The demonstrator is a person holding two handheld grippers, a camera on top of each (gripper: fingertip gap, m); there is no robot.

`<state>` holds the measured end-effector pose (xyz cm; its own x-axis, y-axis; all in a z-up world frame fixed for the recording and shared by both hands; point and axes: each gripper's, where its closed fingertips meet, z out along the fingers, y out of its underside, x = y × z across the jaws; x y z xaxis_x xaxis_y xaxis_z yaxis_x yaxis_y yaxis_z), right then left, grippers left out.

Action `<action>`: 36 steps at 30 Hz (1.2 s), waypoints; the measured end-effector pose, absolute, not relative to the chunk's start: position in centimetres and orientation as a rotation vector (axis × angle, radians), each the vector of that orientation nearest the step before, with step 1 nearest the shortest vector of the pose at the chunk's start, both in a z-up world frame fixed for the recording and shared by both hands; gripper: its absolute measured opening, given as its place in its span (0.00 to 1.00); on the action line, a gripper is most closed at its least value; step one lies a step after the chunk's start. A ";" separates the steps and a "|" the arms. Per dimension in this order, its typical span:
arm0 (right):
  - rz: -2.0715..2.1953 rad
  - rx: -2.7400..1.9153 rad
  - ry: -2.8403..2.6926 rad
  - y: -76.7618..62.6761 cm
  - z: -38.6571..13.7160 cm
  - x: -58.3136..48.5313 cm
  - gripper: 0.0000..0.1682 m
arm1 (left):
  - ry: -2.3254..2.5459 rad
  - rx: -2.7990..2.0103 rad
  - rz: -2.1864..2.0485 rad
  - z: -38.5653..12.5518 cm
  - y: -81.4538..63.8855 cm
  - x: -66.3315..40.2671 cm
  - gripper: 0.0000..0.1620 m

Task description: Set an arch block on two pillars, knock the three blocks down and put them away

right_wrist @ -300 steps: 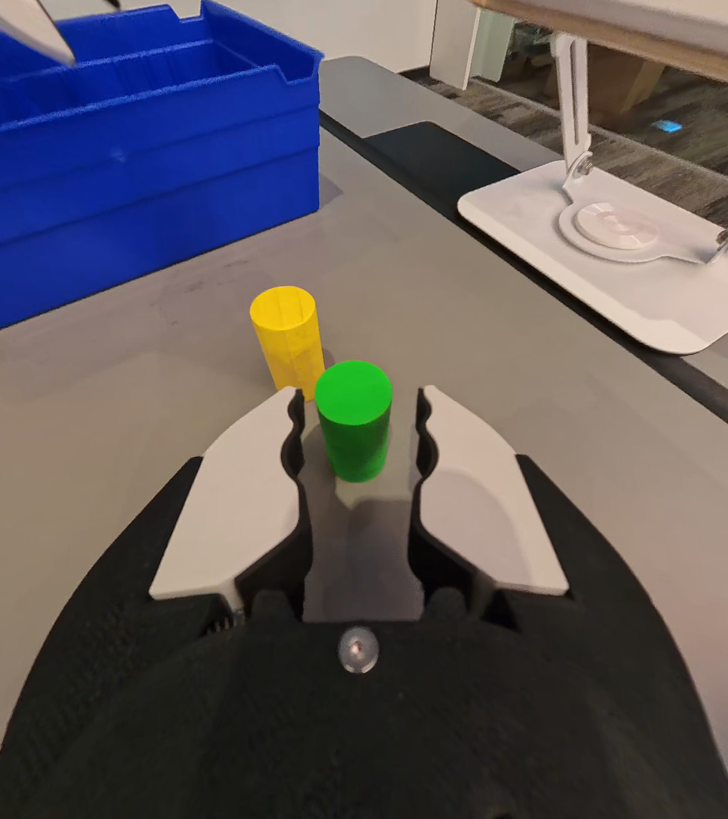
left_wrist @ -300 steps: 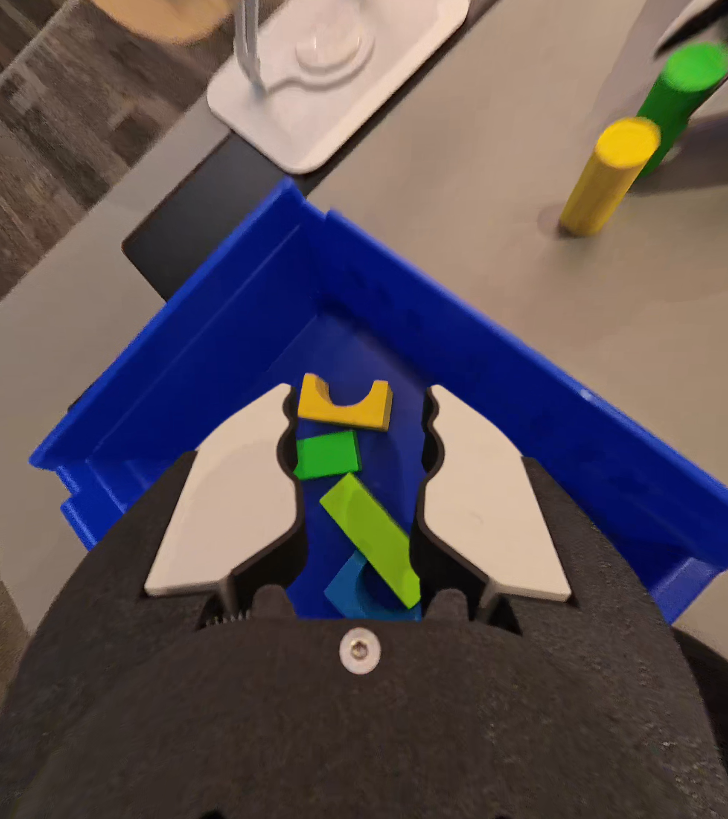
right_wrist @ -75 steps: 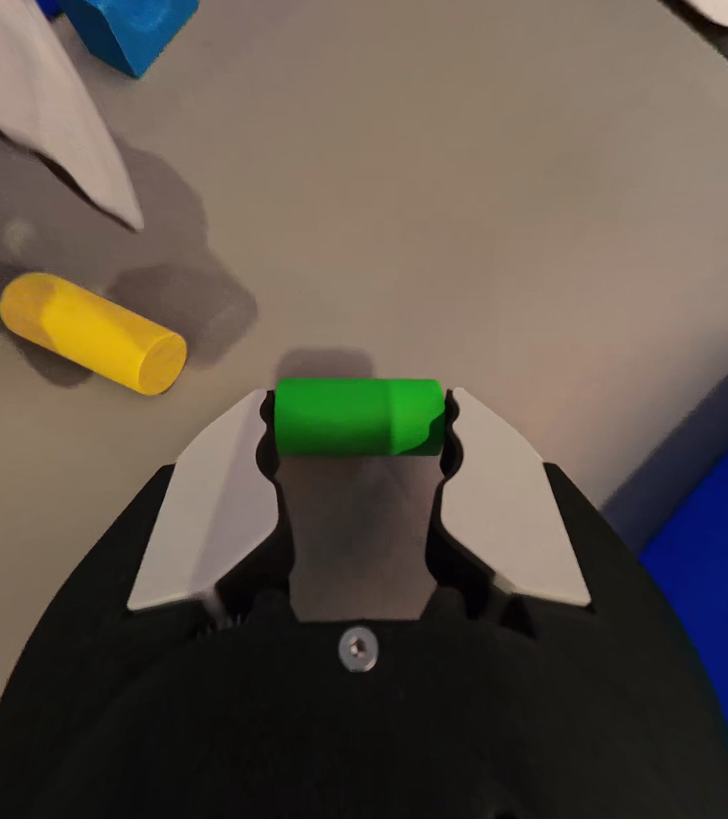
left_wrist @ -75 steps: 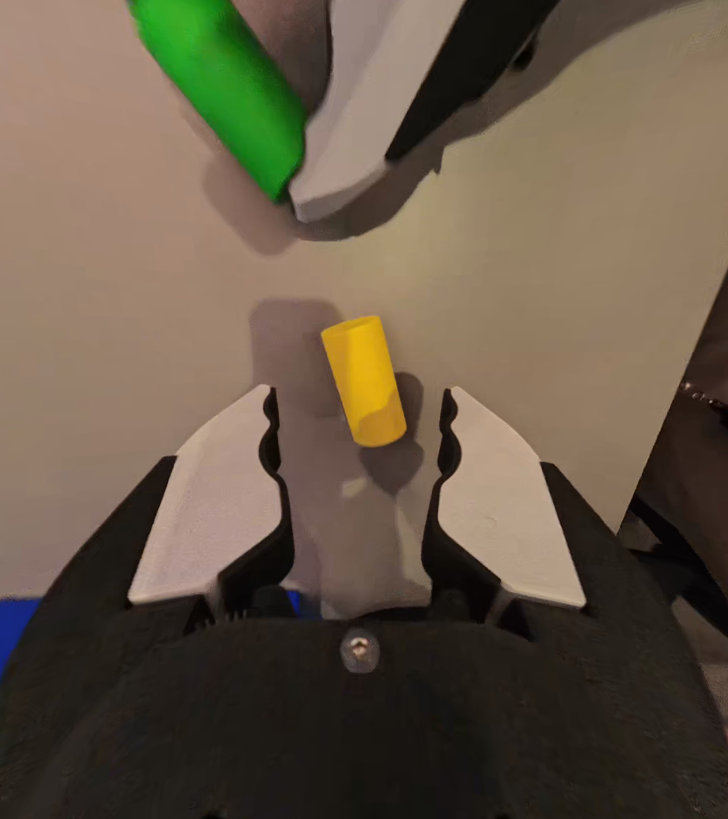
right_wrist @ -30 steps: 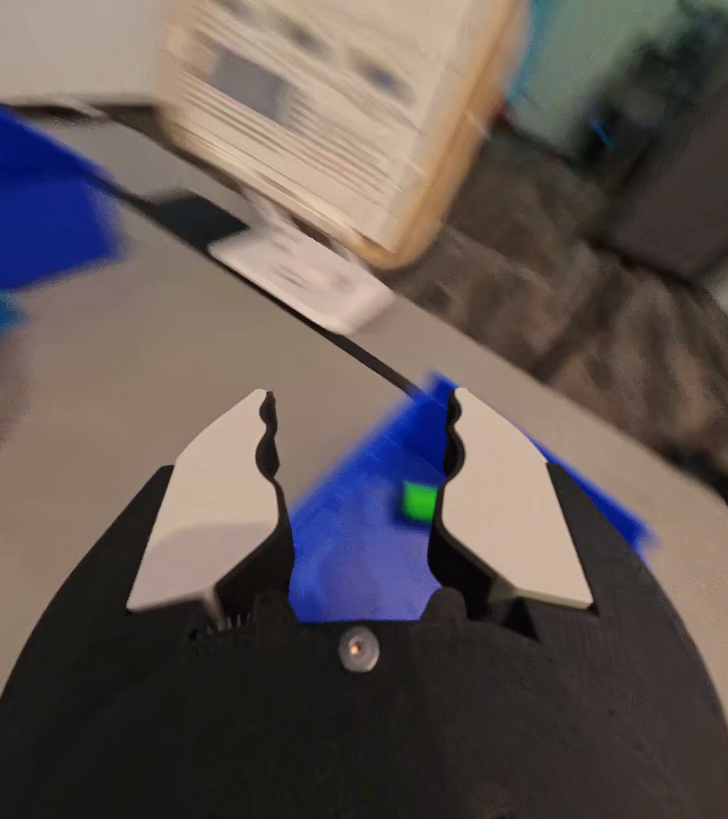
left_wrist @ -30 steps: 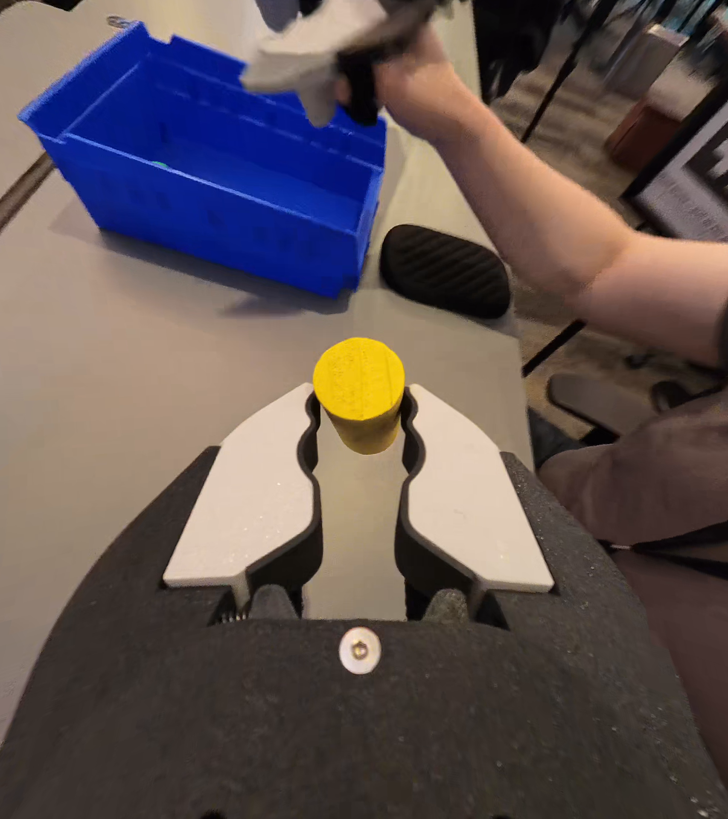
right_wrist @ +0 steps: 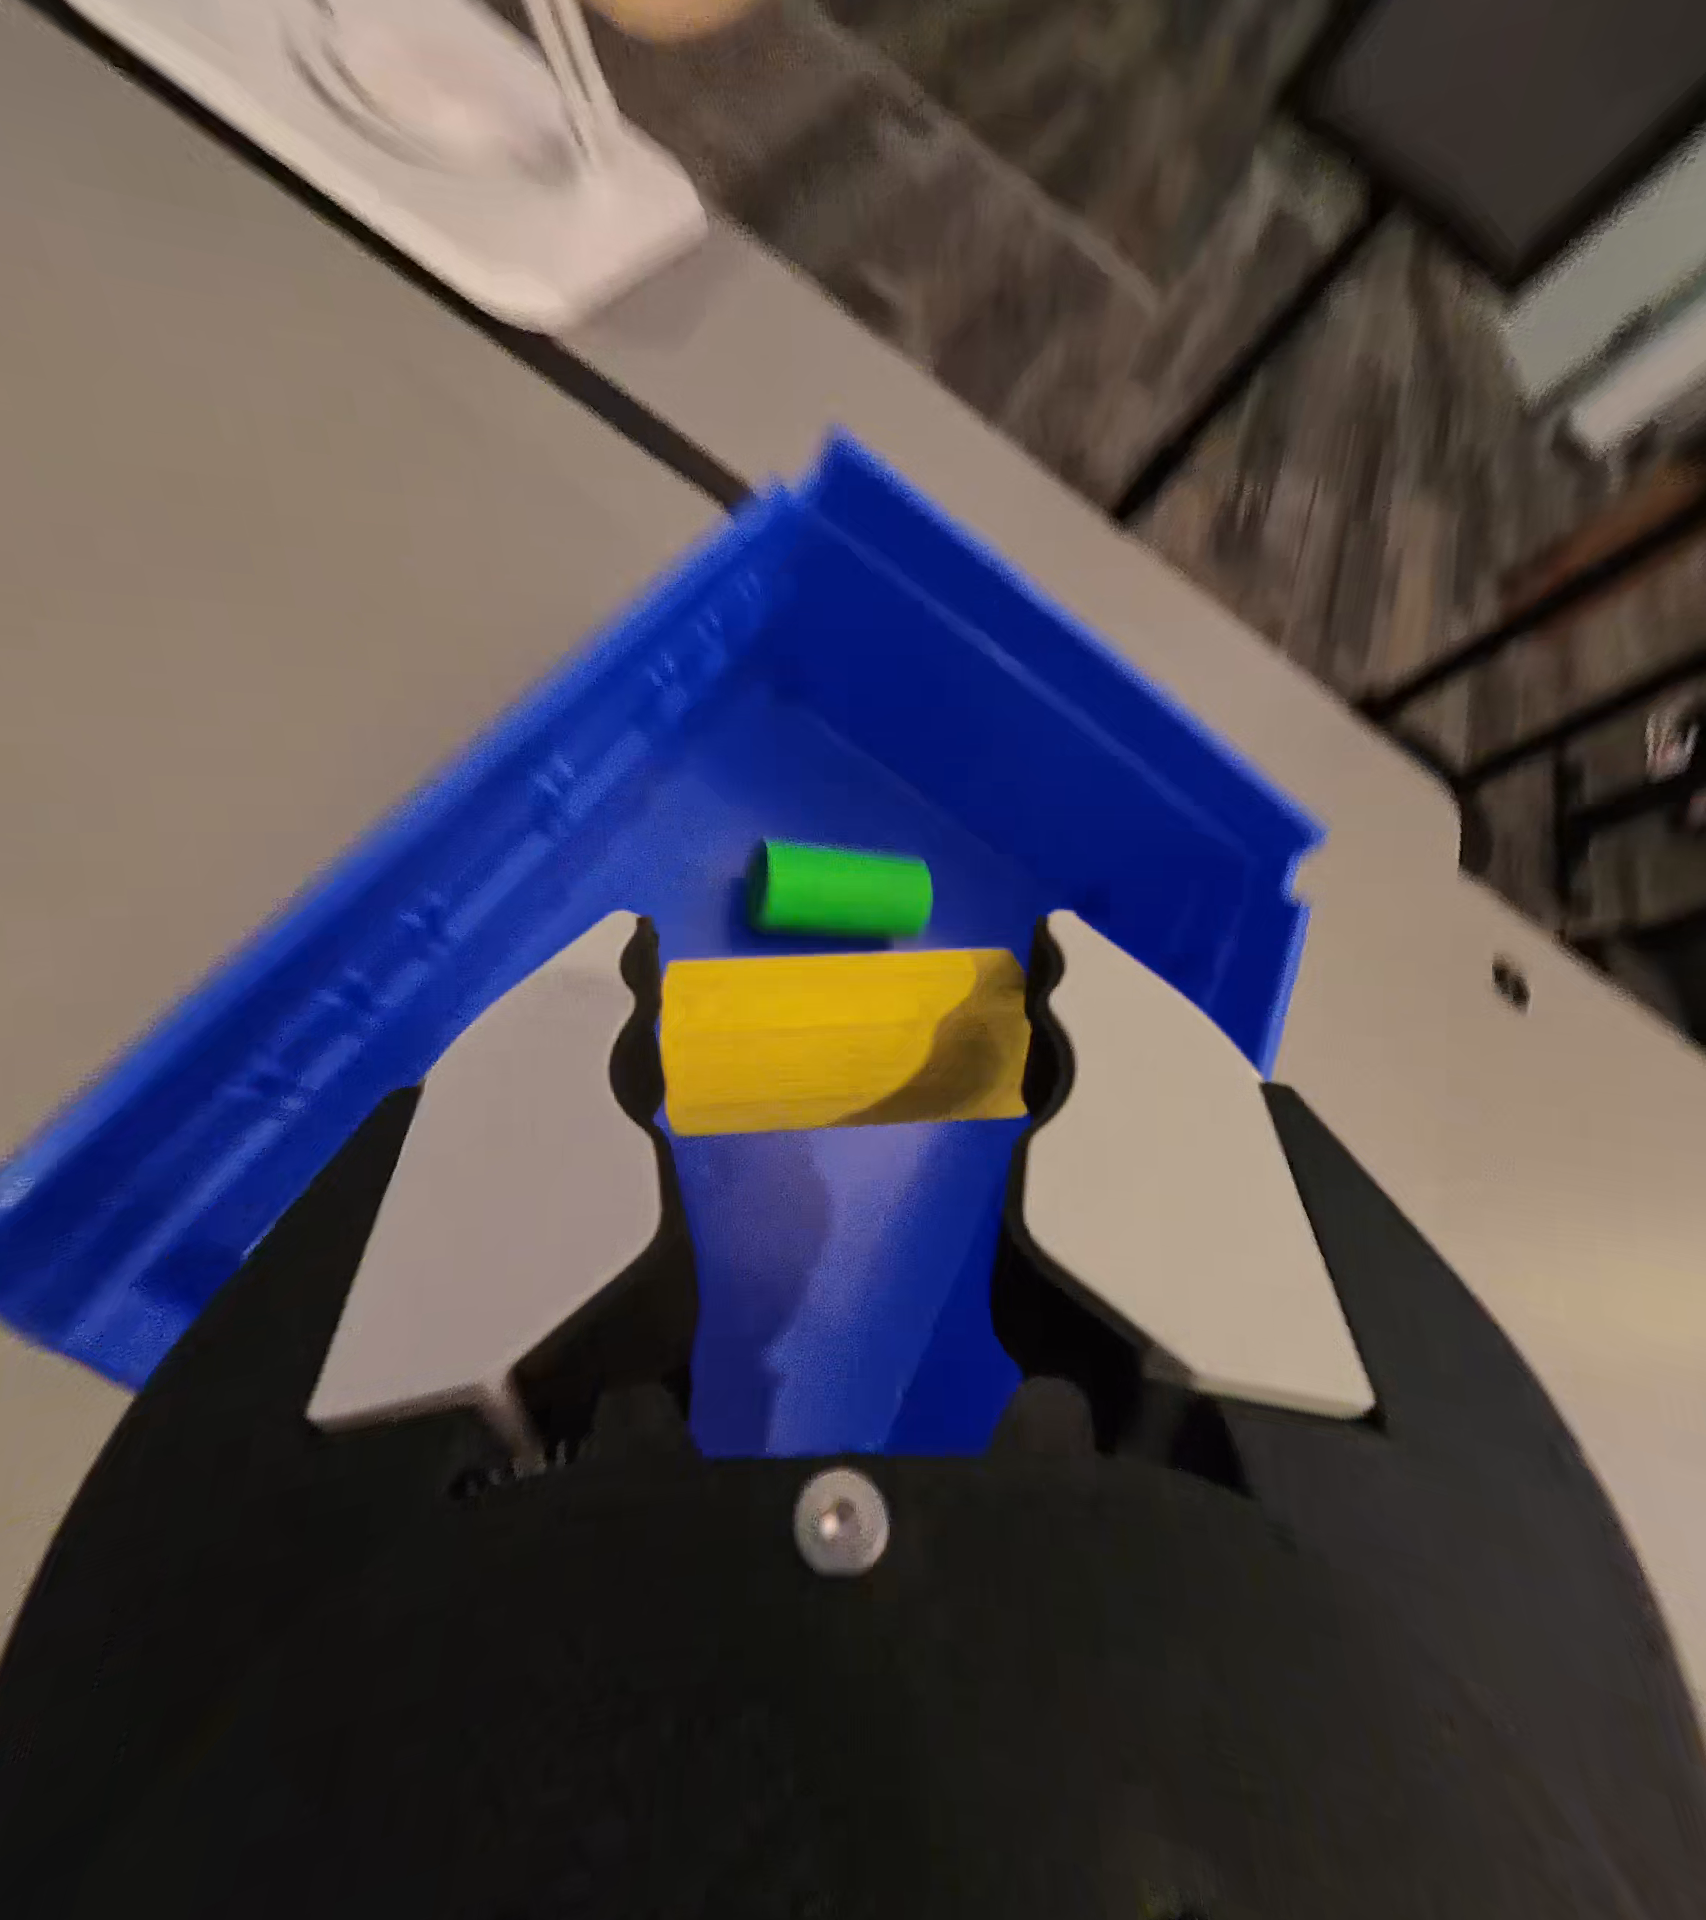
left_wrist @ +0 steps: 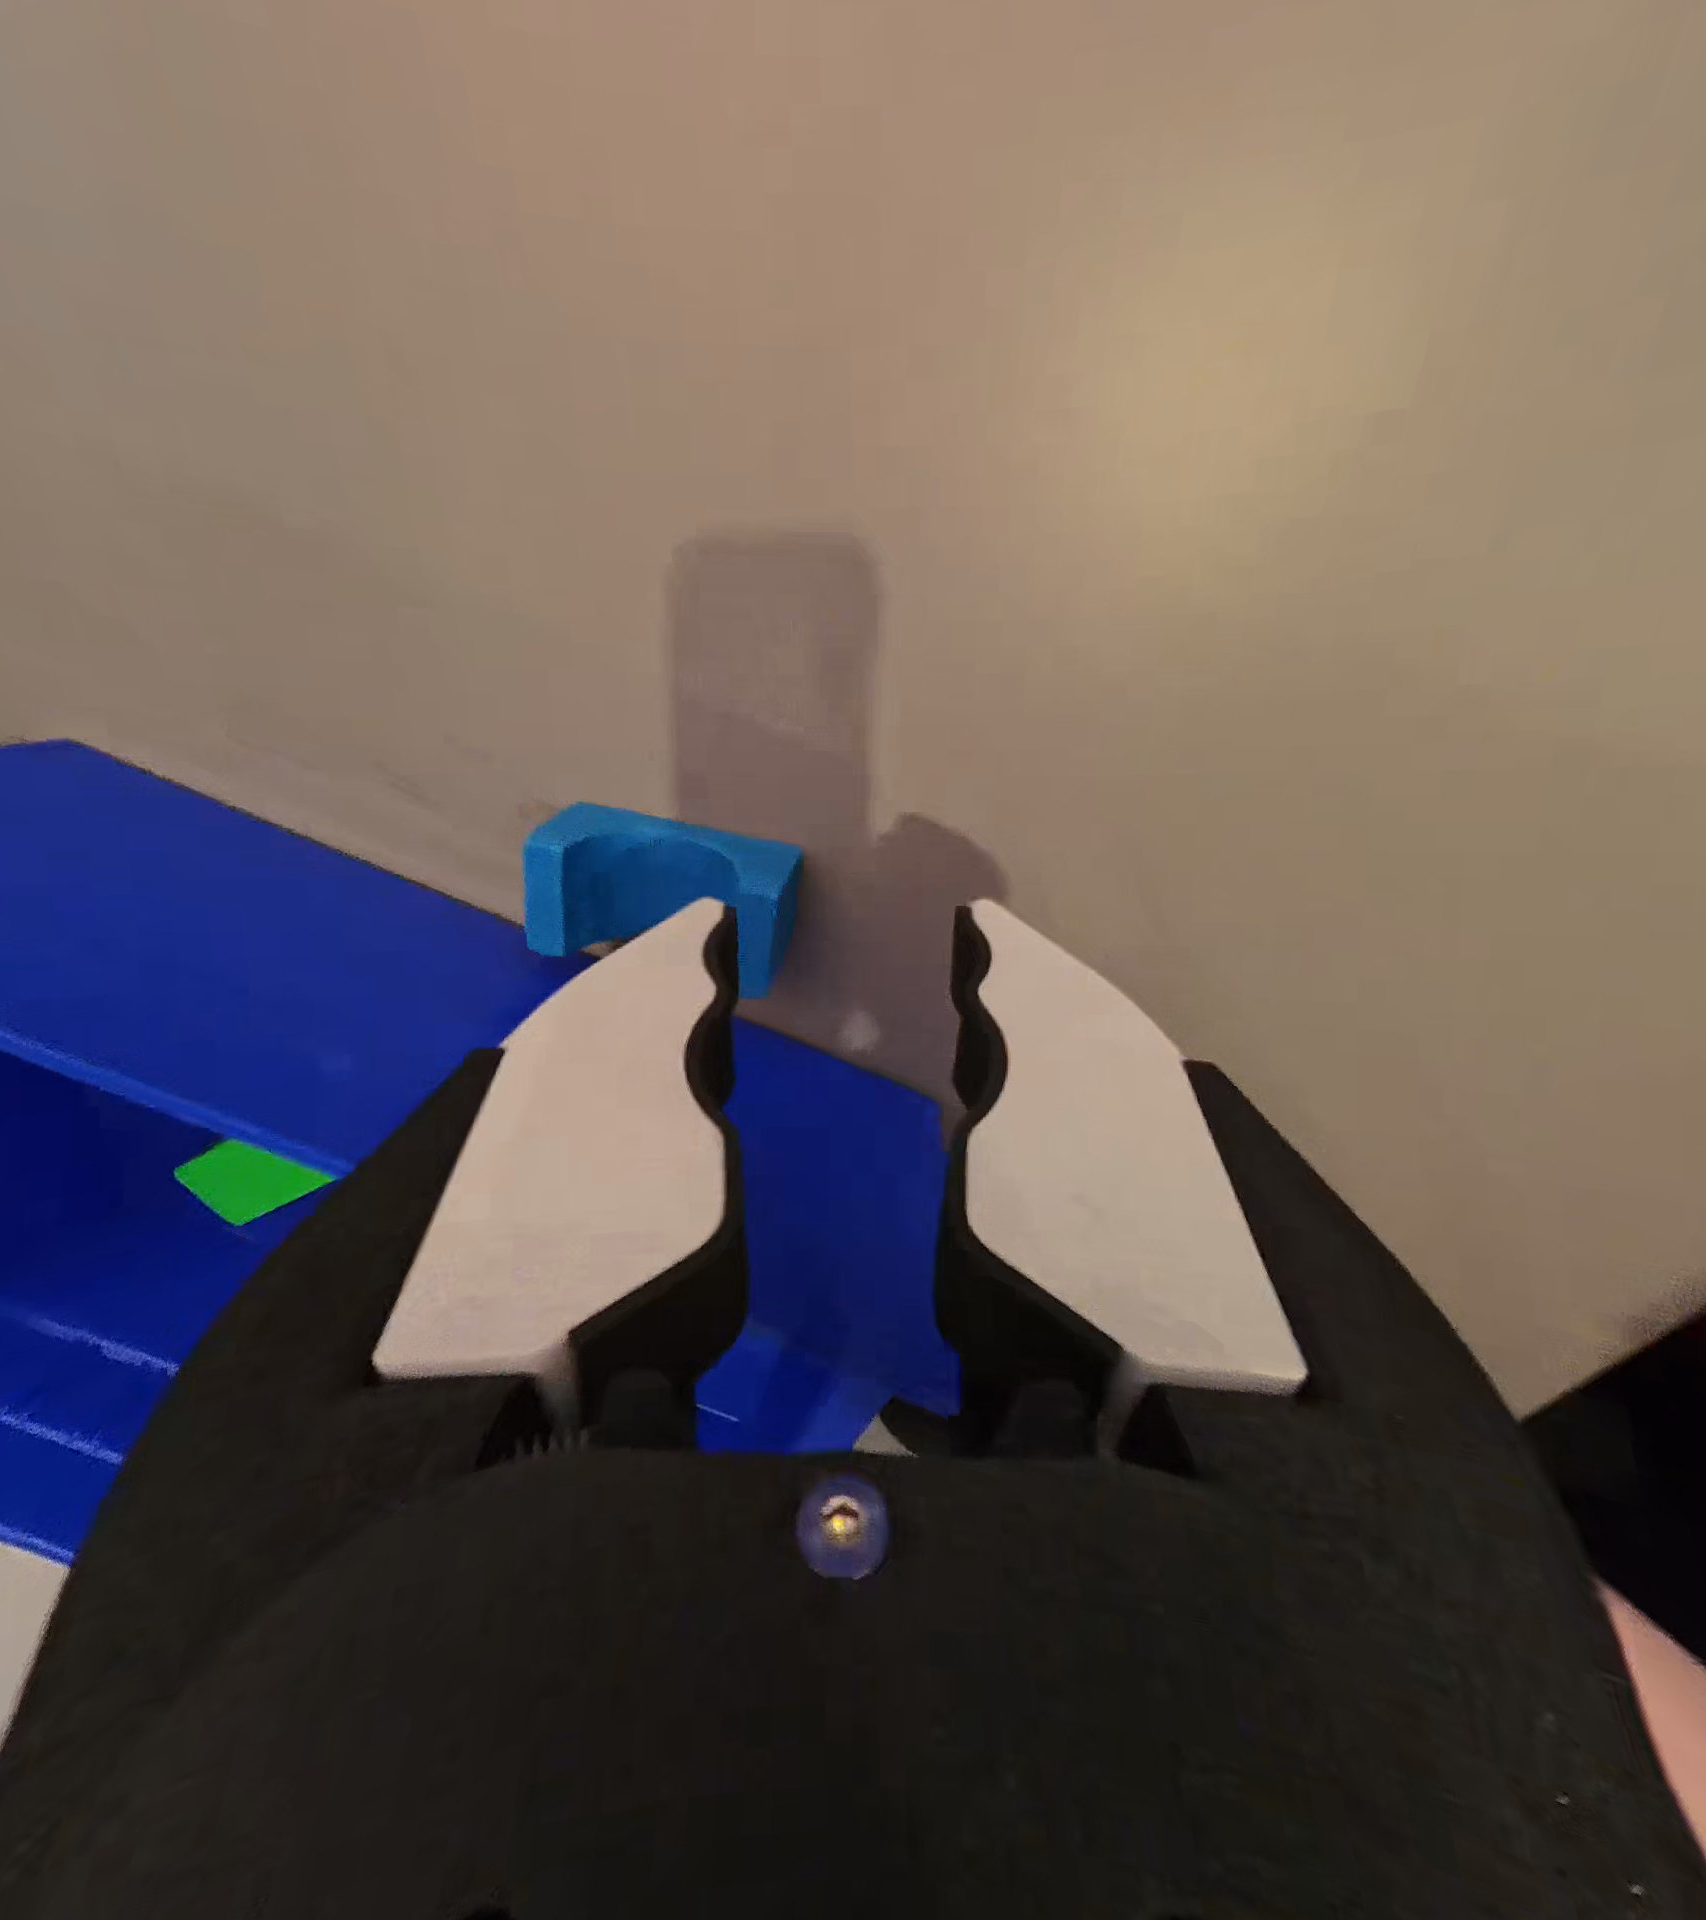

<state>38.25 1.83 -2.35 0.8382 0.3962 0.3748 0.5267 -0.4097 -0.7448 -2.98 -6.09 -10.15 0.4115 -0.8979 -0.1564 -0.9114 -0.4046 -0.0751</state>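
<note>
R gripper (right_wrist: 838, 1023): my jaws clamp yellow pillar (right_wrist: 828, 1044) crosswise over blue bin (right_wrist: 475, 935) | green pillar (right_wrist: 838, 888) lying in bin | L gripper (left_wrist: 838, 1023): jaws open, empty | blue arch (left_wrist: 657, 883) on table (left_wrist: 1244, 520), just beyond my left jaw tip

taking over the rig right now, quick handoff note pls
Right gripper: shut on the yellow pillar, held crosswise over the blue bin.
Left gripper: open, empty, jaws pointed past the bin corner at the table.
Green pillar: lying on the bin floor.
Blue arch: on the table just outside the bin wall, beside the left gripper's tip.
Done: blocks are down, green pillar is away.
Left: drop the yellow pillar into the bin, then pick up the arch, probably with the left gripper, and put it in too.
</note>
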 end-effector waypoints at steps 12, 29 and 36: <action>-0.238 -2.533 -0.574 4.4 -14.3 42.2 0.41 | 1.600 -2.679 0.442 -13.6 -5.5 -5.4 0.18; -0.096 -2.401 -0.476 2.9 -11.5 42.1 0.42 | 1.645 -2.559 0.655 -13.0 -4.8 -5.9 0.18; -0.066 -2.407 -0.490 2.4 -12.0 41.8 0.42 | 1.686 -2.581 0.816 -14.0 -4.7 -7.4 0.08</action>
<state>41.79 2.37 -11.96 0.9283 0.3294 0.1728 0.3634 -0.7041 -0.6101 -7.39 -4.75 -14.01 0.3104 -0.8675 -0.3887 -0.8431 -0.4401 0.3091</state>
